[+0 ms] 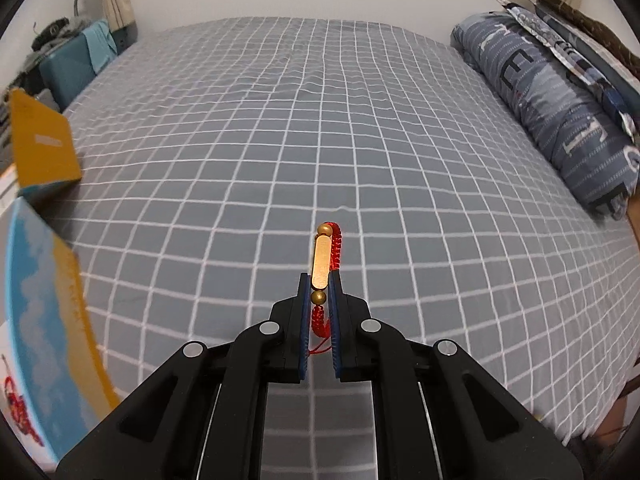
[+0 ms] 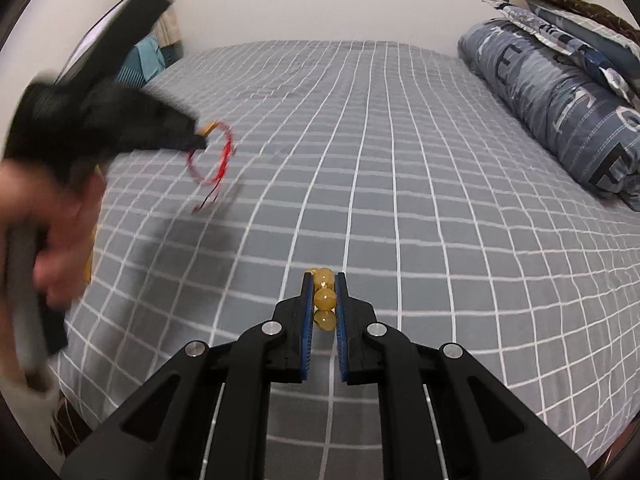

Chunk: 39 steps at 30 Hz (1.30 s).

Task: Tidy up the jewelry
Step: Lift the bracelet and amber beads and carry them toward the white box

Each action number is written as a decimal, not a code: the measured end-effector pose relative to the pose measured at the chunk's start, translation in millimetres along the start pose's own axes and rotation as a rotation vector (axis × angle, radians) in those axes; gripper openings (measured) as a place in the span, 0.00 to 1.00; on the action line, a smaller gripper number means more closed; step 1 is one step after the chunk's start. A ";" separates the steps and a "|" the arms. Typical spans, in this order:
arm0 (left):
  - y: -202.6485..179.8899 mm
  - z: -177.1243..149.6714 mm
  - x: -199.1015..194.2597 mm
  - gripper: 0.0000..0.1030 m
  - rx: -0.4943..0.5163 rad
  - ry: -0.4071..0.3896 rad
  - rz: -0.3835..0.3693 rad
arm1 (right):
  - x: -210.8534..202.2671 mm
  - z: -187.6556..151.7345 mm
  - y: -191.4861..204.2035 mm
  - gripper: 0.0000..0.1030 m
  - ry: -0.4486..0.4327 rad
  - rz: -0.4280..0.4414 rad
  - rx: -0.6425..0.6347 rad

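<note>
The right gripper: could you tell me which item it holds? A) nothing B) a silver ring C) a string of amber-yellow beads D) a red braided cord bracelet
C: amber-yellow beads sit pinched in the right gripper; the red cord bracelet is in the left gripper.

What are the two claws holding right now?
Left claw: closed on the red cord bracelet.
Right claw: closed on the yellow bead bracelet.
</note>
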<state>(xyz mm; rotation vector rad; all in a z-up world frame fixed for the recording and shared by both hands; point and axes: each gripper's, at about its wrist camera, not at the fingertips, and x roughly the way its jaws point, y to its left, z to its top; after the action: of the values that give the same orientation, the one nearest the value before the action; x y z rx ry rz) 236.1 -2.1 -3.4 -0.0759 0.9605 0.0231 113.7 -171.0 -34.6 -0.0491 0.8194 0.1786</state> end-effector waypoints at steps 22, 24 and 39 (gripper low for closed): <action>142.1 -26.9 -156.2 0.08 -0.145 -0.148 0.159 | -20.8 135.2 134.2 0.09 -0.091 0.115 -0.112; 164.0 -29.6 -170.0 0.08 -0.170 -0.158 0.189 | -24.4 141.6 157.7 0.09 -0.099 0.142 -0.137; 319.6 -101.1 -177.9 0.08 -0.402 -0.075 0.328 | -8.8 110.4 337.8 0.09 -0.019 0.360 -0.342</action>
<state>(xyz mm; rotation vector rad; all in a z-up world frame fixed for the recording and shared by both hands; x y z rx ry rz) 34.4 311.5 67.3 -0.2846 0.8734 0.5190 127.6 172.5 55.8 -0.2221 0.7667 0.6571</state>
